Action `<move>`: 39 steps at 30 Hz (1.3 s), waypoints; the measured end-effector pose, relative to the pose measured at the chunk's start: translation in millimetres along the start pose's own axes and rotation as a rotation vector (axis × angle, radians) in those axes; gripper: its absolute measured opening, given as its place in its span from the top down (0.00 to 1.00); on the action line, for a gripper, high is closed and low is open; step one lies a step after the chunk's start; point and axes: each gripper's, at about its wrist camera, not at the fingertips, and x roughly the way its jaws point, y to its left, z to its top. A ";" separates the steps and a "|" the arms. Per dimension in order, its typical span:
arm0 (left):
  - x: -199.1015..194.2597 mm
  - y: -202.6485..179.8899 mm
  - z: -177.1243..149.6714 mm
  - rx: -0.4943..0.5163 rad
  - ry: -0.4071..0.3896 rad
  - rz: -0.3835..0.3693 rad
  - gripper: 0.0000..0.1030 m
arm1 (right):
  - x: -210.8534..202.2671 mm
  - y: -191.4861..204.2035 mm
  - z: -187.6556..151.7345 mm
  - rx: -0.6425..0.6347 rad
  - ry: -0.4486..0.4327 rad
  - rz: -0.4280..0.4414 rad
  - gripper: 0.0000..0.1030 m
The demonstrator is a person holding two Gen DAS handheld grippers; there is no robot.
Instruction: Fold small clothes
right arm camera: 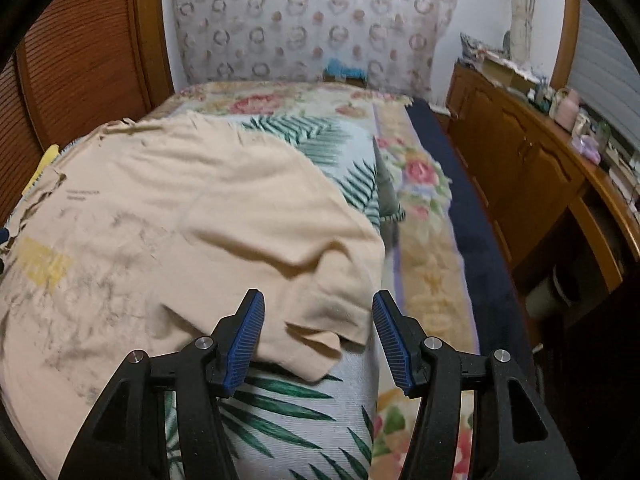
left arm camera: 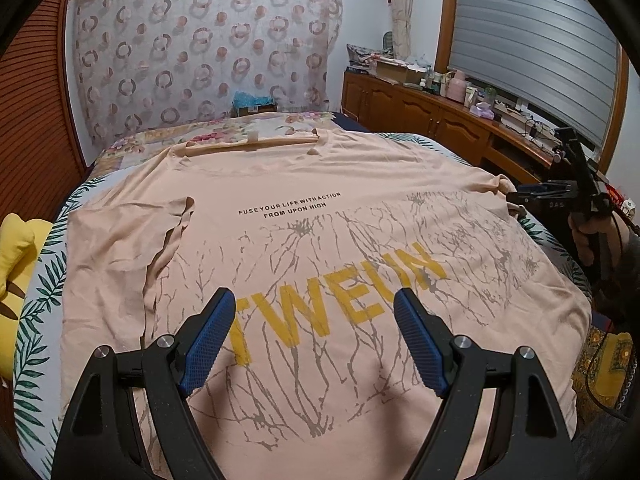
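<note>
Peach T-shirt [left arm camera: 304, 240] lying spread on the bed [right arm camera: 288, 408]
Yellow pillow [left arm camera: 20, 248] sitting at frame left; both the left hand-held gripper [left arm camera: 314, 304] and right hand-held gripper [right arm camera: 318, 304] are hovering apart, shirt sleeve [right arm camera: 320, 320] lying between the right's fingers

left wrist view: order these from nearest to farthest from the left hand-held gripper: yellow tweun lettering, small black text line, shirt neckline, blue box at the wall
1. yellow TWEUN lettering, on the t-shirt right at the open left hand-held gripper.
2. small black text, higher on the chest.
3. neckline, at the shirt's far edge.
4. blue box, beyond the bed against the patterned curtain.
</note>
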 end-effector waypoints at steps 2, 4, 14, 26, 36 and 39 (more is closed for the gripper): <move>0.1 -0.2 0.2 0.001 0.000 0.002 0.20 | 0.1 -4.5 -2.8 0.007 0.003 0.004 0.50; 0.3 -0.1 0.1 0.000 0.001 0.002 0.20 | 2.6 -6.2 3.5 0.011 0.005 0.012 0.62; 0.4 4.1 -2.1 -0.011 0.000 0.006 0.20 | 11.5 20.2 28.4 -0.046 -0.055 0.015 0.96; -9.6 15.2 -4.0 -0.034 -0.019 0.017 0.20 | -52.9 122.8 48.6 -0.210 -0.204 0.240 0.96; -13.5 19.6 -6.1 -0.049 -0.024 0.022 0.20 | -46.3 126.7 47.1 -0.223 -0.206 0.257 0.56; -13.6 19.7 -6.3 -0.047 -0.023 0.021 0.20 | -39.3 120.6 47.7 -0.201 -0.180 0.213 0.56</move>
